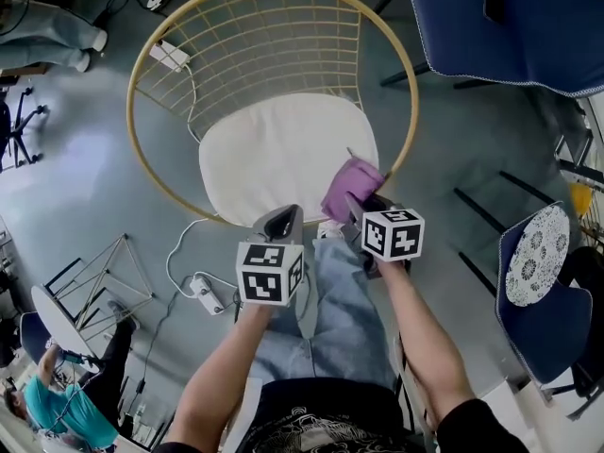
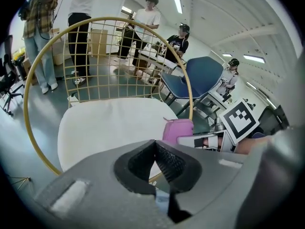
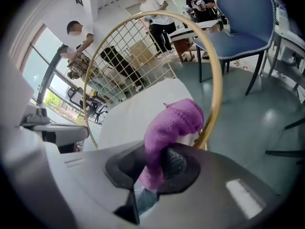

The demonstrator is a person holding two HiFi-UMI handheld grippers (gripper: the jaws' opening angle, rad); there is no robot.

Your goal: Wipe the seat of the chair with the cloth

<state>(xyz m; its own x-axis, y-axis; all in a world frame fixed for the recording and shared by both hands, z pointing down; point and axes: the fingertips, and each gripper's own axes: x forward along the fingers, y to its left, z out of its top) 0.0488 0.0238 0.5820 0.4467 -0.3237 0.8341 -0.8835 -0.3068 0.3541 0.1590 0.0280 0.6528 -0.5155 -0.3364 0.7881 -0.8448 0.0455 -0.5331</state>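
Your right gripper has its jaws clamped on the purple cloth. The jaws of your left gripper are pressed together on nothing. The cloth hangs at the front right edge of the white seat, so wiping looks just about to start. Next, press it flat and sweep it toward the back of the chair.

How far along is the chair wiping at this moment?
Done: the right gripper grips the purple cloth. In hand: it holds the cloth at the front right edge of the white seat. Left: probably wiping across the seat. The left gripper is shut, empty.
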